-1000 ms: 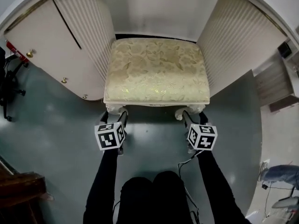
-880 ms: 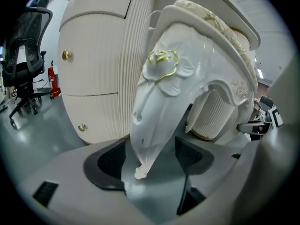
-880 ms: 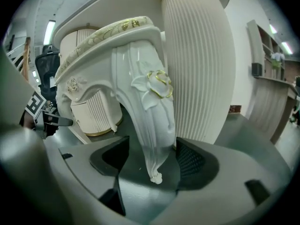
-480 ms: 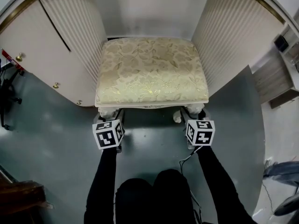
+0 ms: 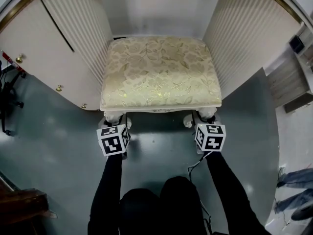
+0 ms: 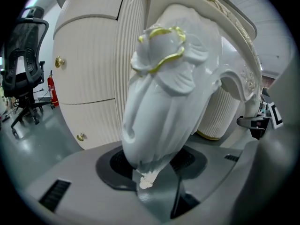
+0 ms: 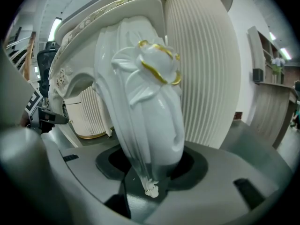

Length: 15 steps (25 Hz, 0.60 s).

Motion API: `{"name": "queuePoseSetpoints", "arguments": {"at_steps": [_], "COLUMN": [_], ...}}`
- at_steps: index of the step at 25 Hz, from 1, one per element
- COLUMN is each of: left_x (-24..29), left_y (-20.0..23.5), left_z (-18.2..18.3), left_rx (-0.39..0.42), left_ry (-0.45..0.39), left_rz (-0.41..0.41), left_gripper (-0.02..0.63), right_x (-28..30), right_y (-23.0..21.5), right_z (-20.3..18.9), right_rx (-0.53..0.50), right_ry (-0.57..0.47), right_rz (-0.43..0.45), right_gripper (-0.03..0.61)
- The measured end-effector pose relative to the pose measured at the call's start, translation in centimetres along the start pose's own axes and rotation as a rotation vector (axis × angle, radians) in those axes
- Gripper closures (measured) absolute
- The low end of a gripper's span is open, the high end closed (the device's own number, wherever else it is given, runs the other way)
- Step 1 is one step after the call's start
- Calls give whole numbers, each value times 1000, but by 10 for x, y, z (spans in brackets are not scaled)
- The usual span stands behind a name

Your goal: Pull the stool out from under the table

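Left claw [image 6: 152,170]: has just been closing and now pinches the stool's front left leg [image 6: 164,93] low down, near the foot.
Right claw [image 7: 152,172]: likewise just closing, now clamped on the front right leg [image 7: 145,102] at a matching height.
Stool [image 5: 160,72]: stands on the floor [image 5: 54,131] in the gap between the ribbed pedestals of the table [image 5: 93,28]. Its rear edge is at the table, and the front edge and both front legs face the person.
Handling: probably rigid and moderately heavy. It should slide rather than lift.
Surface: the legs are glossy, curved and tapered, so a grip could slip downward.
Fragility: the gold trim and carved detail may chip under hard pressure.
Hold: both front legs. Pull evenly to keep the stool off the pedestals.
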State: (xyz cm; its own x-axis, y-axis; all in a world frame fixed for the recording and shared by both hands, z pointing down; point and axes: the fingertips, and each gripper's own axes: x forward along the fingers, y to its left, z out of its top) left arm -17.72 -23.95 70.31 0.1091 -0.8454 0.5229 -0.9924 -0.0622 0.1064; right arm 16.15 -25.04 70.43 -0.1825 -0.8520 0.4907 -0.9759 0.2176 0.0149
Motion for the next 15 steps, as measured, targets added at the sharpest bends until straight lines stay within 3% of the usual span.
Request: {"name": "queuePoseSetpoints", "arguments": {"at_steps": [15], "left_x": [0], "left_y": [0], "left_z": [-4], "left_rx": [7], "left_ry": [31], "left_rz": [-1], "left_gripper": [405], "right_x": [1], "right_y": [1], "right_z": [-5], "right_rx": [15], "right_ry": [40], "right_rz": [5], "right_gripper": [385]}}
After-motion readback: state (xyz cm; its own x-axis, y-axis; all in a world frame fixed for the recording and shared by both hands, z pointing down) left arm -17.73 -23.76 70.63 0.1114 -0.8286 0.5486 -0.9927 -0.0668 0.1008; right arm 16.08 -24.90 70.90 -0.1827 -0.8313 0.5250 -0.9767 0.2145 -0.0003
